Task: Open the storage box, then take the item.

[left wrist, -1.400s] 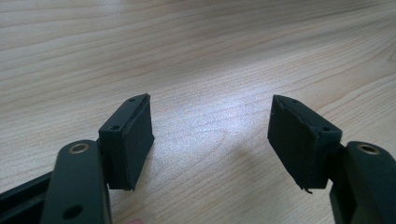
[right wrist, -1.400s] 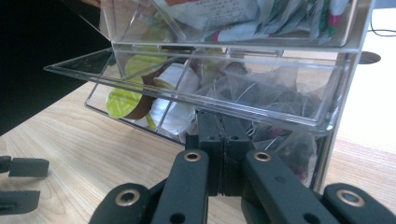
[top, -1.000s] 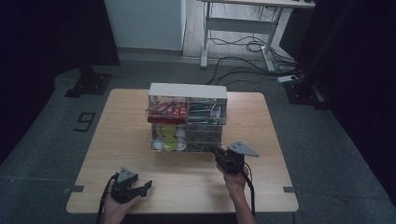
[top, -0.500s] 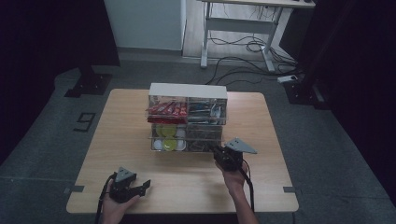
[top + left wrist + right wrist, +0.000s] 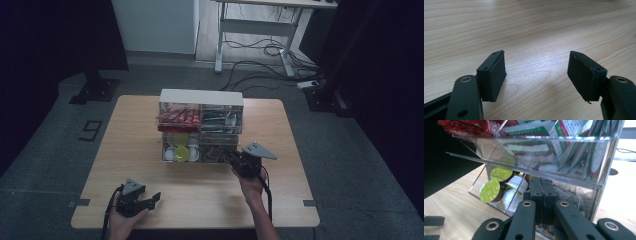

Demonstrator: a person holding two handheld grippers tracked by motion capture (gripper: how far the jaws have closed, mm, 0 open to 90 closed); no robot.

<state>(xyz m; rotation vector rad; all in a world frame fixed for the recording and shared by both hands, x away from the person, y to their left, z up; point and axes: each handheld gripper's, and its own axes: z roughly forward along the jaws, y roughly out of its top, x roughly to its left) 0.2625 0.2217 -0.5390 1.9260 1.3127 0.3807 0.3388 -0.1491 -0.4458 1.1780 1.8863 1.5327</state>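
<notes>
- Pale wood bench [image 5: 150, 125] carries everything; its grain runs under both tongs, and a dark floor with cables lies beyond its far edge.
- Clear acrylic organiser [image 5: 201, 97] with a white top stands at the middle of the bench, nearer the far edge. It has two tiers, each split into a left and a right compartment.
- Upper left compartment holds red sachets [image 5: 177, 118]; upper right holds white sachets with green and red print [image 5: 564, 135], standing packed on end.
- Lower left compartment holds coffee capsules [image 5: 491, 190], some with yellow-green lids and some white, heaped against the clear front wall.
- Lower right compartment holds crumpled greyish wrappers [image 5: 571, 195]; what they are cannot be told.
- Right tongs [image 5: 239, 157], held in the person's right hand [image 5: 250, 186], reach to the front of the lower right compartment. In the right gripper view the two black pads [image 5: 537, 192] are pressed flat together at the compartment's mouth; nothing can be made out between them.
- Left tongs [image 5: 148, 201] sit in the person's left hand [image 5: 120, 222] near the bench's near left corner, well apart from the organiser. The jaws stand wide apart over bare wood, with nothing held.
</notes>
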